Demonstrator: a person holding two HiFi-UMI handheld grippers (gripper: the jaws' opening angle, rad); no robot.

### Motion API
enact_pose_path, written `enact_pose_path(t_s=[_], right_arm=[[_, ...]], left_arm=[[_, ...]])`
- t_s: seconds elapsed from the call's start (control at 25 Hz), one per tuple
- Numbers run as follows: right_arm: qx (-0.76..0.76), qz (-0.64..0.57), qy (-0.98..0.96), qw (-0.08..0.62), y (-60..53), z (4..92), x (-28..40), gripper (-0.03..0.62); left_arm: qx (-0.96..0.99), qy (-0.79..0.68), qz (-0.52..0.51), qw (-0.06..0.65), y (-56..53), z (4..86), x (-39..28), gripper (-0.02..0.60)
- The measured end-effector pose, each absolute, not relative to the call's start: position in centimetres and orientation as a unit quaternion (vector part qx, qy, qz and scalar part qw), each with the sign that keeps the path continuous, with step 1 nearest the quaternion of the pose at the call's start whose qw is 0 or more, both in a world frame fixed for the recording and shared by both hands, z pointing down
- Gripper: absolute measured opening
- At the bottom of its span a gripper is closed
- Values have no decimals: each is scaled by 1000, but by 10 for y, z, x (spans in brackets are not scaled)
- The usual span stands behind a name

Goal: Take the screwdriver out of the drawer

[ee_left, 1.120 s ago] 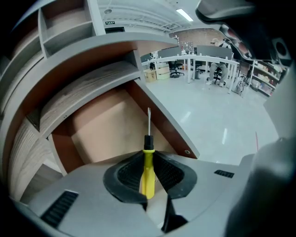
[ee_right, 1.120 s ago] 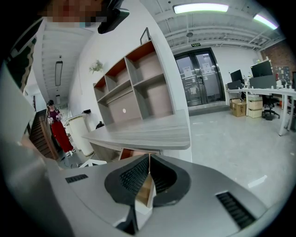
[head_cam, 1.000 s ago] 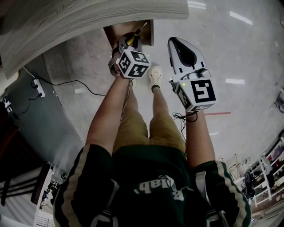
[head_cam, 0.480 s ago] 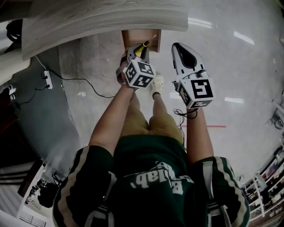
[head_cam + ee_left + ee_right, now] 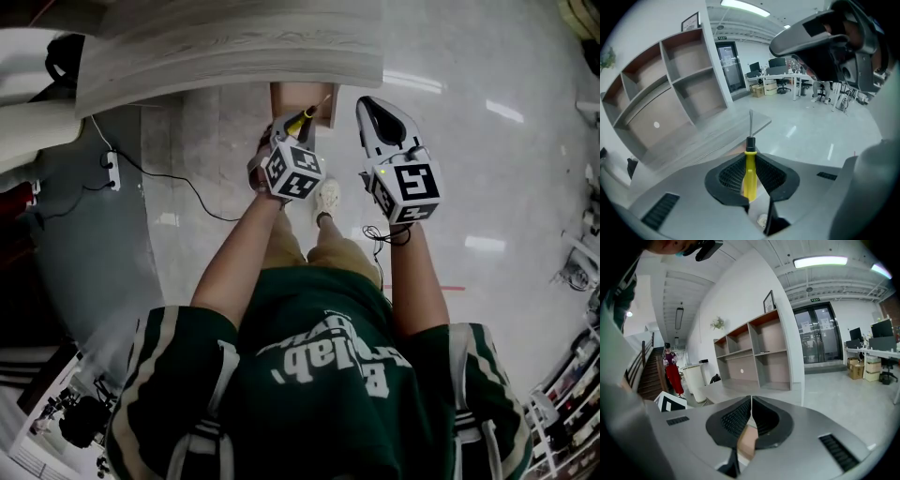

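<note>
Jaws on the left gripper (image 5: 750, 157) pinch the yellow handle of the screwdriver (image 5: 749, 174), its blade pointing ahead. The right gripper (image 5: 751, 404) has its jaws pressed together on nothing. The screwdriver looks lifted clear of the open drawer (image 5: 286, 98) beneath the desk (image 5: 234, 56), so only setting it down seems left.

screwdriver (image 5: 749, 176): 1 | left gripper (image 5: 750, 155) + right gripper (image 5: 751, 401): 2 | drawer (image 5: 287, 99): 1 | table (image 5: 234, 52): 1

Item: screwdriver (image 5: 749, 173), yellow handle, black collar, silver shank, between the black ribbed pads (image 5: 732, 174) of my grey left gripper (image 5: 750, 152); behind its jaws, a black-and-white square-patterned marker cube (image 5: 294, 171).
</note>
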State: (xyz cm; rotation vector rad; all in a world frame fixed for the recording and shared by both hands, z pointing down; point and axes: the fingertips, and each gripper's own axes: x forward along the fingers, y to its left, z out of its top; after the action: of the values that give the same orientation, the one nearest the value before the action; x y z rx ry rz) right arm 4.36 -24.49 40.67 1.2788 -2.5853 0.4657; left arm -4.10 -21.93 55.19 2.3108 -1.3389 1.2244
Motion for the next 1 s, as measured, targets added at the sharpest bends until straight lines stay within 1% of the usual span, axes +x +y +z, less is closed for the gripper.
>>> enact_pose_path(t_s=[0.2,0.52,1.0], right_arm=[[423,123,-890,121,-235,359,39,34],[446,94,-883,112,-219,318,49,34],[434,40,-896,88,-203,261,31,34]], left_arm=[[782,-478,383,112,-211,503,-45,81],[789,-510,335,72,-215,426,-48,81],[784,-559,267,29,-200,334,-74,81]])
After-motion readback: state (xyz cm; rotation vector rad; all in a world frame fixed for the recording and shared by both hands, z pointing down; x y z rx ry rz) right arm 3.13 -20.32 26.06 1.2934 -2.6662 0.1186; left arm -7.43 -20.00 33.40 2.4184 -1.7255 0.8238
